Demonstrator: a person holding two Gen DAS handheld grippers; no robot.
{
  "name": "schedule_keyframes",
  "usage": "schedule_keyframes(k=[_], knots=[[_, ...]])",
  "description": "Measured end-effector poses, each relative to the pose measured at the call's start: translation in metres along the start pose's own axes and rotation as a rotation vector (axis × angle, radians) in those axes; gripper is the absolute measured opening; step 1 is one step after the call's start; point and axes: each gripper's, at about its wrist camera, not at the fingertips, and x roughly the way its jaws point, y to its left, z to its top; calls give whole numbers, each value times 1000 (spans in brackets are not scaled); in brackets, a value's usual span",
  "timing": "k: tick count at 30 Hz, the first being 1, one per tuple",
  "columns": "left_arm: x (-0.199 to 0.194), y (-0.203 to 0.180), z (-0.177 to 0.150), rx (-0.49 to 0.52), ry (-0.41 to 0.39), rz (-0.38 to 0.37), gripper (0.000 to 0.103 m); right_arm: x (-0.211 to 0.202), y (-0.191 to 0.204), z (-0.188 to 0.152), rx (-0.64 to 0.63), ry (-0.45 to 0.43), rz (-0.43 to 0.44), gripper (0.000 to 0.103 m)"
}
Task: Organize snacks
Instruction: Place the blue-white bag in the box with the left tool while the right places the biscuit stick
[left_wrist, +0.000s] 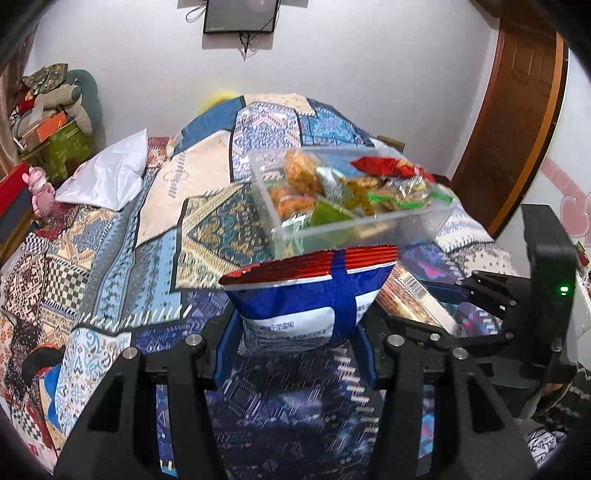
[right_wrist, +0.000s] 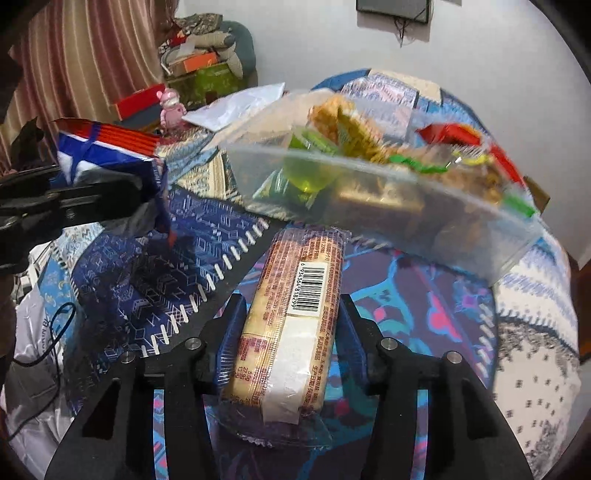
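Note:
My left gripper (left_wrist: 295, 332) is shut on a blue, white and red snack bag (left_wrist: 310, 295) and holds it above the quilt, just short of the clear plastic bin (left_wrist: 406, 218). The bag and left gripper also show in the right wrist view (right_wrist: 107, 151). My right gripper (right_wrist: 291, 317) is shut on a long clear-wrapped biscuit pack with a barcode (right_wrist: 291, 314), held in front of the bin (right_wrist: 461, 218). The pack also shows in the left wrist view (left_wrist: 410, 291). The bin holds several snack packets, orange, green and red.
A patchwork quilt (left_wrist: 207, 206) covers the bed. A white plastic bag (left_wrist: 107, 173) lies at the back left. Boxes, a pink toy (left_wrist: 40, 192) and clutter stand at the far left. A wooden door (left_wrist: 513, 122) is at the right.

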Motion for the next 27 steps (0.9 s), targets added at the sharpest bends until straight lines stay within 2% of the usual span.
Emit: schedule_keyframes(k=[9,15,21,27], knots=[[-1,-7,44,7,-65,-1,53,-39,-25,25,54,-125,-43,46],[11,-13,77,18,-100,13,53,-43,-44,51,103,-181,-70,46],[37,-12,104,12,-100,43,53,-30,-60,74,148,-188,-79,46],[70,-4,117,-10,-63,46,53,-11,-70,93,153,-171,-73,47]])
